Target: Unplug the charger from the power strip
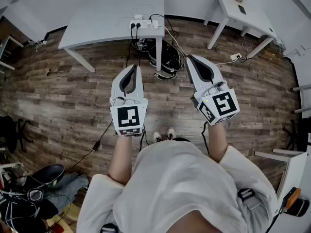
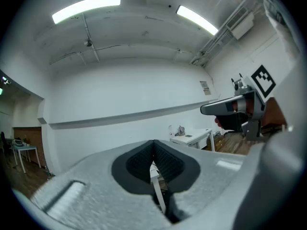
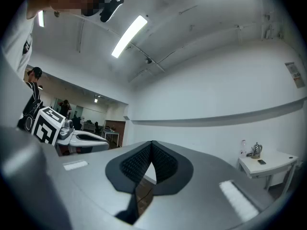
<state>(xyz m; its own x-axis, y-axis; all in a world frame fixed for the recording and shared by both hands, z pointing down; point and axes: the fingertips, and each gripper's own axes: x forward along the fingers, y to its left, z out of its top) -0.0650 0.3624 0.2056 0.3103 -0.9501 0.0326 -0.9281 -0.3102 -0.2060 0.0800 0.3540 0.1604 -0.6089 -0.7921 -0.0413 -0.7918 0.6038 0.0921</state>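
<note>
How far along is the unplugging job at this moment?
Done: nothing visible; dark plugs sit in the power strip on the white table. In hand: nothing; the left gripper and right gripper are shut and empty, held level above the floor, away from the table. Left: reach the strip, grip the plug, pull it out.

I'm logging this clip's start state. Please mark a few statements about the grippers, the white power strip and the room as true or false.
1. The white power strip lies near the edge of the white table. True.
2. The left gripper is clamped on a plug. False: its jaws are together on nothing, and it is held over the floor, short of the table.
3. The right gripper has its jaws together and empty. True.
4. The floor is grey carpet. False: it is a brown wood-plank floor.
</note>
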